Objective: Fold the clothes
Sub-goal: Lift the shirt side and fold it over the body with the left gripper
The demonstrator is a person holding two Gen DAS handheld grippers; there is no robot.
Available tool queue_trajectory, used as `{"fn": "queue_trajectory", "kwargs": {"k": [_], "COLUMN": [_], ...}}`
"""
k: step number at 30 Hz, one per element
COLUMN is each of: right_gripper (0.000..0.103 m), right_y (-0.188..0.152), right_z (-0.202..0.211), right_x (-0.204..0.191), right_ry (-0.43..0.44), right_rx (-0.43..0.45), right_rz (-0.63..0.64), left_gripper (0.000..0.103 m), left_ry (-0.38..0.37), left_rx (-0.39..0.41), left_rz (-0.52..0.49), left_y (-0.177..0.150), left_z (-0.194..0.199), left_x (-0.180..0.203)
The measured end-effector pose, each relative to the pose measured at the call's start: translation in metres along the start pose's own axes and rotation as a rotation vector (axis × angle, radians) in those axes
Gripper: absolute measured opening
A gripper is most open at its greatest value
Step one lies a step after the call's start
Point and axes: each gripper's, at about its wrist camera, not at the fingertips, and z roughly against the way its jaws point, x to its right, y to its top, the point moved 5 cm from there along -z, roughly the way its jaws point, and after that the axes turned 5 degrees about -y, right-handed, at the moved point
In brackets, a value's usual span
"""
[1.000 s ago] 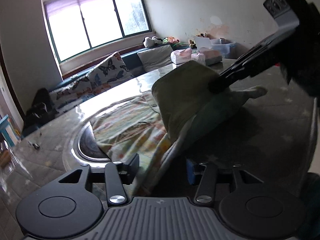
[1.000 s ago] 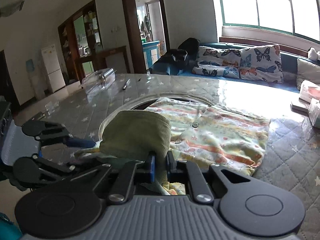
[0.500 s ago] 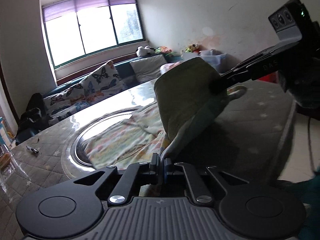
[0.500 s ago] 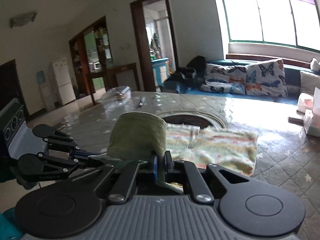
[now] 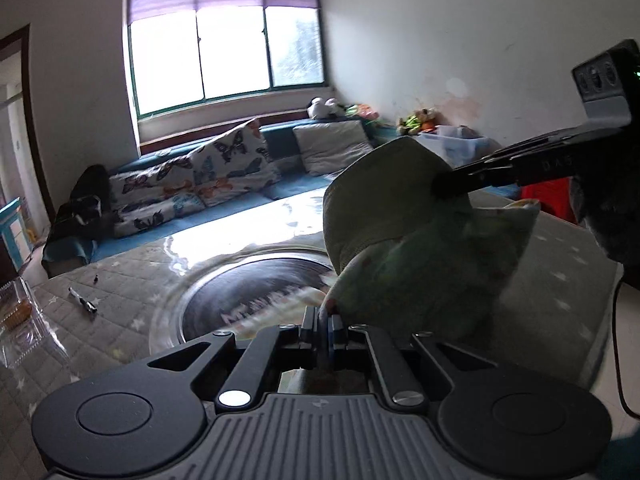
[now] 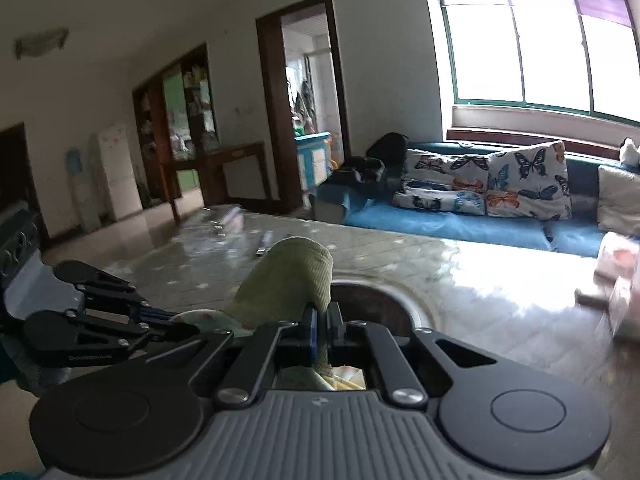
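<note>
A small garment with a green ribbed cuff (image 5: pixel 384 204) and a pale flowered body (image 5: pixel 432 280) hangs in the air between both grippers above the table (image 5: pixel 120 320). My left gripper (image 5: pixel 323 322) is shut on its lower edge. My right gripper (image 6: pixel 320 322) is shut on the green cuff (image 6: pixel 292 280). In the left wrist view the right gripper (image 5: pixel 452 184) pinches the cuff from the right. In the right wrist view the left gripper (image 6: pixel 188 326) holds the cloth at the left. The rest of the garment below is blurred.
The table has a round dark recess (image 5: pixel 256 292) with a metal rim. A marker (image 5: pixel 82 300) and a clear plastic box (image 5: pixel 20 332) lie at its left. A blue sofa with butterfly cushions (image 6: pixel 500 188) stands behind. Tissue packs (image 6: pixel 620 264) sit at the right.
My left gripper closed on the garment's edge. Both grippers have risen and lifted the garment off the table; the flowered cloth no longer lies spread over the recess.
</note>
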Motion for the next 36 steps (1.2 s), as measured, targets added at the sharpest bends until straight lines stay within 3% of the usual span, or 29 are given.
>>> {"fn": "queue_trajectory", "kwargs": {"k": [6,10,14,19,21,23,29,32,36], "right_gripper": [0.004,0.006,0.018,0.022,0.034,0.035,0.035,0.035,0.035], "right_y": [0.023,0.007,-0.019,-0.037,-0.049,-0.063,-0.093,-0.089,-0.078], "right_z": [-0.08,-0.138,-0.172,-0.147,-0.136,-0.124,-0.11,-0.104,-0.114], "right_x": [0.023,0.034,0.045,0.052,0.054,0.058,0.093,0.098,0.095], "right_ry": [-0.042,-0.078,-0.106,-0.131,-0.15,-0.199,-0.302,-0.295,-0.237], "right_rx": [-0.088,-0.177,-0.243,-0.231,-0.239,-0.245,-0.283,-0.257,-0.246], "right_rz": [0.011,-0.022,-0.05,-0.034,-0.019,0.007,-0.119,-0.144,-0.16], "left_gripper": [0.005,0.005,0.01,0.018,0.019,0.024,0.024,0.024,0.023], "left_ry": [0.018,0.021,0.047,0.066,0.07,0.081,0.168,0.205,0.181], "left_rx": [-0.118,-0.219,-0.284,-0.278,-0.277,-0.278,-0.298,-0.285,-0.208], "left_rz": [0.047,0.109,0.158,0.158,0.154,0.152,0.152,0.159,0.161], "left_y": [0.014,-0.001,-0.019,-0.023,-0.021,-0.022,-0.024,-0.019,0.001], "left_z": [-0.067,-0.112,-0.138,-0.134,-0.135,-0.137,-0.145,-0.141,-0.128], "left_x": [-0.048,-0.073,-0.089,-0.089,-0.093,-0.098,-0.112,-0.113,-0.097]}}
